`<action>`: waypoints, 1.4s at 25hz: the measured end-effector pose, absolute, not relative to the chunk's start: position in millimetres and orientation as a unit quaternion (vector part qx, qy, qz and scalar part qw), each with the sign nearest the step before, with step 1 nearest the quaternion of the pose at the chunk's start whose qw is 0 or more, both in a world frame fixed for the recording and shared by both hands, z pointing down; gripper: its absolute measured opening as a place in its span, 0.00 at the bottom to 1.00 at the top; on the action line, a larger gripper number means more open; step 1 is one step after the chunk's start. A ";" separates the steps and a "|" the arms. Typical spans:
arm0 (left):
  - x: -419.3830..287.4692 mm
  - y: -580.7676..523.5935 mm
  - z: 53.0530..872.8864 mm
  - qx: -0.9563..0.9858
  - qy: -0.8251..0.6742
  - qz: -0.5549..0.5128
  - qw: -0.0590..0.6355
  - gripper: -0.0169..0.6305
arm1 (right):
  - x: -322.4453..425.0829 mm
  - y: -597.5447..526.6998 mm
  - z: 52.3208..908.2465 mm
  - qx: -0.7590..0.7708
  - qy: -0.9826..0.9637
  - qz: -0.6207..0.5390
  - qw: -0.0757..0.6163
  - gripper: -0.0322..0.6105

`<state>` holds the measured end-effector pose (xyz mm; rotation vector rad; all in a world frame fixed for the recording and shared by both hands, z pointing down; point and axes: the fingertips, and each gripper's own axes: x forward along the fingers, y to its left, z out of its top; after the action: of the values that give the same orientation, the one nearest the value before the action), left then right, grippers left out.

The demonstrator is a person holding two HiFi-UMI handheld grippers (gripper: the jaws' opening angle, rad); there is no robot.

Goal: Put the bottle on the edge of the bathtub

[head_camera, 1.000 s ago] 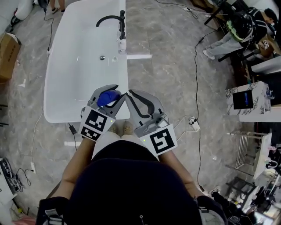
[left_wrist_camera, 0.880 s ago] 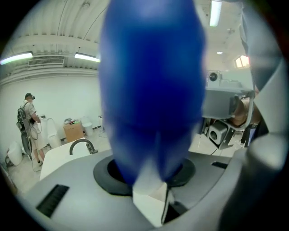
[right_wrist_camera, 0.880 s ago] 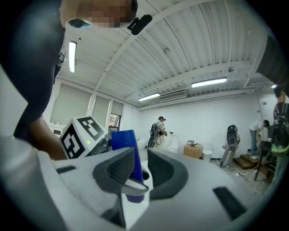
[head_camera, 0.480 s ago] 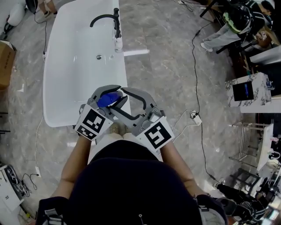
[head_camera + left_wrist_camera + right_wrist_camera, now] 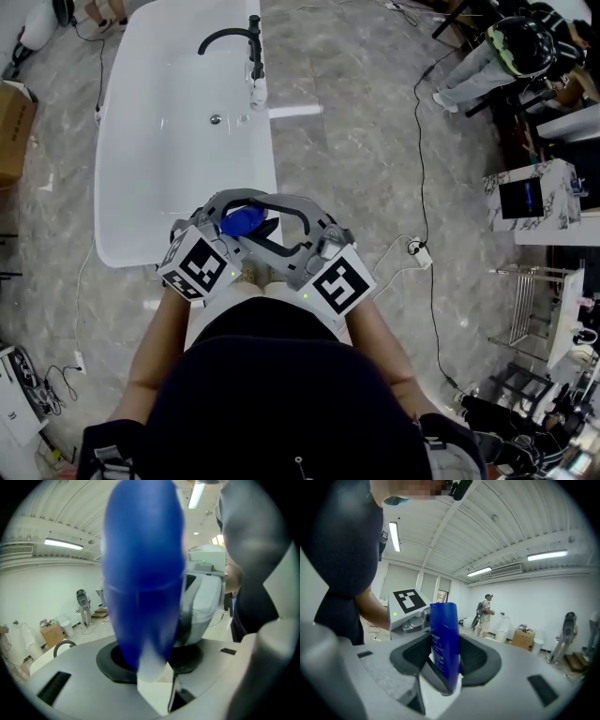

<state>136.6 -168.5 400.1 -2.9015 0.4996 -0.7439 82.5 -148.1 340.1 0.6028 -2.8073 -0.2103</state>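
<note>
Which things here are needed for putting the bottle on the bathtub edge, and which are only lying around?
Needed for the job:
bottle, blue, held in the left gripper
right gripper, its jaws closing with the bottle between them
bathtub

Only lying around:
cardboard box
cables on the floor
power strip

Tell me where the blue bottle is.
The blue bottle is at the head view's centre-left, between the left gripper's opening jaws, by the bathtub's near right corner.
</note>
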 end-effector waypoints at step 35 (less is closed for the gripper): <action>118.6 -176.3 385.7 -0.973 0.152 -0.166 0.045 0.35 | 77.3 -164.3 340.1 0.215 -0.968 -0.068 0.111 0.29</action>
<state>118.6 -176.3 385.7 -2.9727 0.4645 -0.5067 77.3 -164.3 340.1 0.6313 -2.8432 -0.2001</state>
